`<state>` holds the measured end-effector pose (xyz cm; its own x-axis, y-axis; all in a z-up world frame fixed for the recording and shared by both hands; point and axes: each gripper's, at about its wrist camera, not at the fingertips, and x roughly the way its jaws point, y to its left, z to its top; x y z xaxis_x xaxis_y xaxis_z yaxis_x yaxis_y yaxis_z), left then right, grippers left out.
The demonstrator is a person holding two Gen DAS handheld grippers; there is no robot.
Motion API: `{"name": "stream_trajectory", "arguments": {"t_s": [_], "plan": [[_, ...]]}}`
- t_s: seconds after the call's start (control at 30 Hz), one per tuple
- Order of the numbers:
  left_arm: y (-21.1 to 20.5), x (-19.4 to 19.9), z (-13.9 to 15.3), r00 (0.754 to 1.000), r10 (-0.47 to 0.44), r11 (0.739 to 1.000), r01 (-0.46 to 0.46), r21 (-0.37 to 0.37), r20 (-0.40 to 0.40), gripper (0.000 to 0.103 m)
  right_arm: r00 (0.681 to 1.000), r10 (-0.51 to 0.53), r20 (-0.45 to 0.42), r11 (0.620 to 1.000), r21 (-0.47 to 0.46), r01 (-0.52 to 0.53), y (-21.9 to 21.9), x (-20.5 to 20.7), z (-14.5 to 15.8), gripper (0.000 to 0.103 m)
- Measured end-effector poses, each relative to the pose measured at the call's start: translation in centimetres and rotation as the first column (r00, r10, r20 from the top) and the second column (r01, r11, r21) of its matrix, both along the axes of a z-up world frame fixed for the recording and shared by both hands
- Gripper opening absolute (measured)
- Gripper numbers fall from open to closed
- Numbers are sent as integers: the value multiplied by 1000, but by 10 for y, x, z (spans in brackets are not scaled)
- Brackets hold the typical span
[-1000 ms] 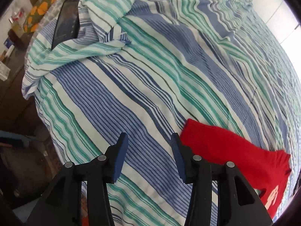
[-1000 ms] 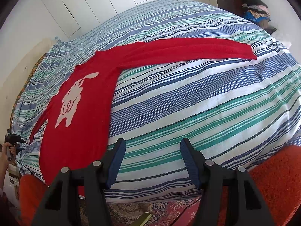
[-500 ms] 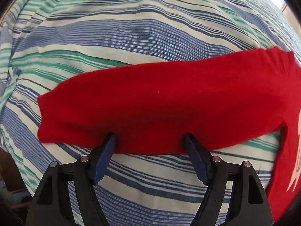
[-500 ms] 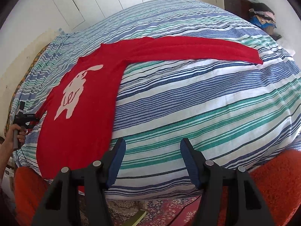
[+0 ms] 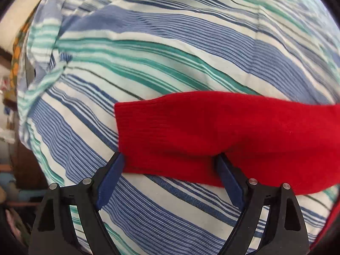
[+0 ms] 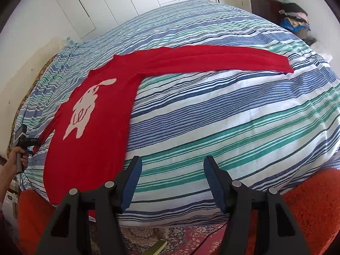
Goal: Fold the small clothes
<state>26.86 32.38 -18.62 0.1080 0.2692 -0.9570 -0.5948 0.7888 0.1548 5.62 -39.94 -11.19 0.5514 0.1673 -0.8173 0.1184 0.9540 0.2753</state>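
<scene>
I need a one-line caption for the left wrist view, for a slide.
Left tongs, jaws opening, straddle the cuff end of the red knitted sweater sleeve lying on the blue, green and white striped bedspread.

- Striped bedspread [image 6: 244,114] right of red sweater [image 6: 91,140]: wide flat stretch, nothing on it, free approach.
- Far sleeve [image 6: 212,60] lies flat across bed, no height to block a pass.
- Near bed edge: orange furry fabric [image 6: 314,208] both sides, patterned rug [image 6: 180,238] gap btwn.
- Dresser w/ clothes pile [image 6: 291,14] far right corner, off bed.
</scene>
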Motion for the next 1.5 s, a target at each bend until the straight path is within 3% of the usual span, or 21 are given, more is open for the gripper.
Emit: {"name": "stream_trajectory", "arguments": {"t_s": [0.07,0.17,0.23,0.3,0.37,0.4,0.47,0.5,0.57,0.63,0.73,0.87,0.97,1.07,1.2,1.3,1.5], "plan": [[0,-13,16,998,30,999,-30,11,48,85,1000,-5,0,1000,2,5,-1,-2,0,60],[-33,-34,42,988,-89,996,90,3,128,84,1000,-16,-8,1000,10,16,-5,-1,-3,60],[-71,-56,55,962,-193,976,208,-61,191,84,1000,-13,-14,1000,20,13,-5,2,-4,60],[-122,-75,60,923,-290,927,337,-163,253,84,1000,15,-13,999,34,-14,0,4,-3,60],[-171,-96,53,882,-364,856,444,-265,301,84,994,108,4,990,86,-108,13,7,0,61],[-191,-101,48,869,-392,824,478,-305,303,84,985,172,14,977,124,-172,22,8,1,60],[-231,-114,29,858,-435,790,509,-341,274,81,958,287,26,945,153,-288,44,8,2,60],[-247,-122,21,858,-450,790,512,-338,248,76,941,336,32,932,134,-337,56,7,4,60],[-267,-139,16,858,-465,809,511,-291,216,75,903,422,86,901,73,-428,80,0,15,60],[-279,-148,16,840,-505,810,541,-227,198,75,847,508,154,852,49,-521,102,-9,26,60],[-283,-146,11,827,-530,805,560,-197,188,65,811,573,119,812,54,-581,128,-8,12,60],[-290,-151,2,816,-551,796,577,-181,174,62,817,540,-202,841,94,-533,134,7,-60,60],[-306,-148,1,797,-583,788,601,-129,156,65,833,523,-181,852,136,-505,128,13,-60,60],[-316,-149,2,789,-594,784,612,-109,159,70,831,528,-174,849,113,-516,131,10,-61,61],[-310,-154,8,802,-564,794,592,-138,196,70,821,541,-182,840,71,-538,139,6,-57,64],[-292,-165,26,814,-506,818,558,-143,284,70,823,542,-167,839,55,-541,142,6,-51,65],[-266,-169,49,806,-428,864,497,-75,408,71,855,508,105,861,-53,-505,135,-13,-1,66]]}}
